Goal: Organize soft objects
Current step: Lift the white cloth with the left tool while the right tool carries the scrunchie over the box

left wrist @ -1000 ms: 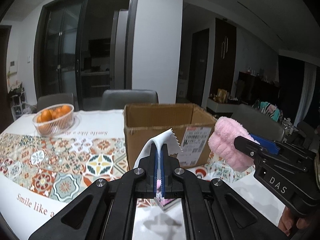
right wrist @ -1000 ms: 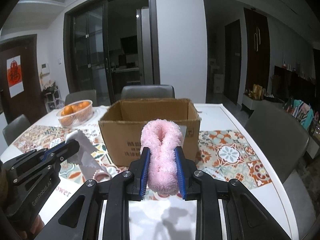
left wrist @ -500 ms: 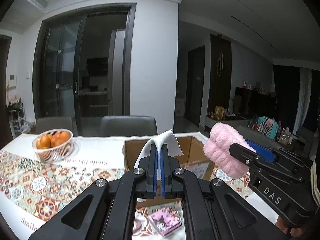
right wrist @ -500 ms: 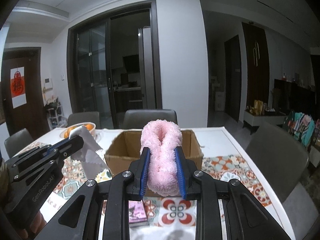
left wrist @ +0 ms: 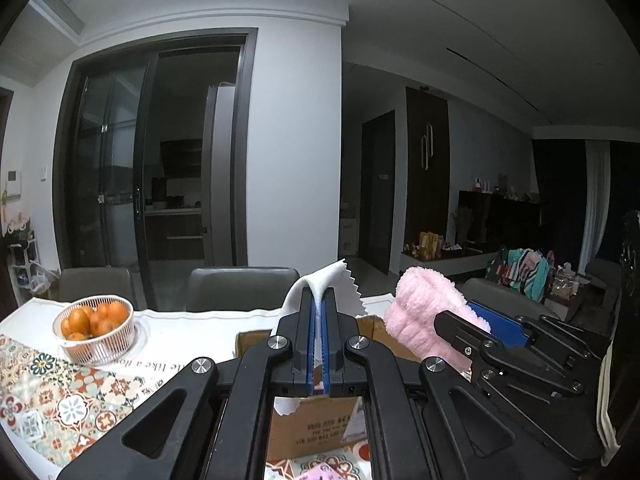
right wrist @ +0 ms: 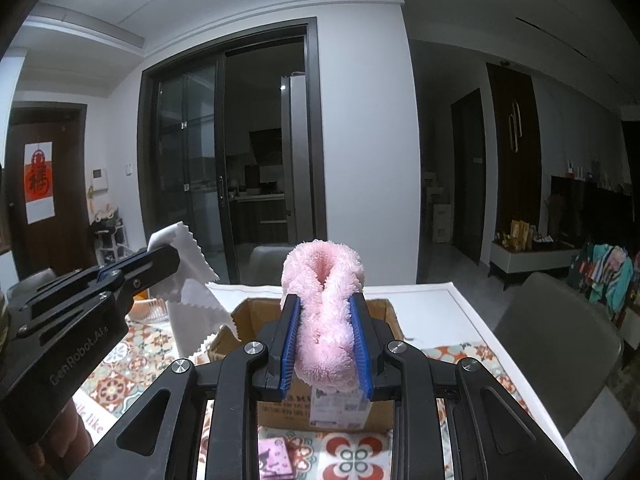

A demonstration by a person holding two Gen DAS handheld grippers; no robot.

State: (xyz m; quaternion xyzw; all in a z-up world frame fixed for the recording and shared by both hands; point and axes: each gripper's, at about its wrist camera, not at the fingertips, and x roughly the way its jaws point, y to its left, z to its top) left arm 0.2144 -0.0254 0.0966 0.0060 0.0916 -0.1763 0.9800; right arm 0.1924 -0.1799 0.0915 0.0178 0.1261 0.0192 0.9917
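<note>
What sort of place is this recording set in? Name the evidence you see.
Most likely a home dining and living area. A table with a patterned tablecloth holds a white basket of oranges and an open cardboard box; grey padded chairs stand behind it, near dark glass sliding doors.

Both tools are matte black plastic with angular linkage arms, triangular cut-outs and round silver screw heads at the pivots. The left gripper (left wrist: 319,320) carries narrow blue pads (left wrist: 307,344) inside its fingers; grey "GenRobot.AI" lettering marks its side at the left of the right-wrist view. The right gripper (right wrist: 326,320) has ribbed blue pads (right wrist: 289,344).
</note>
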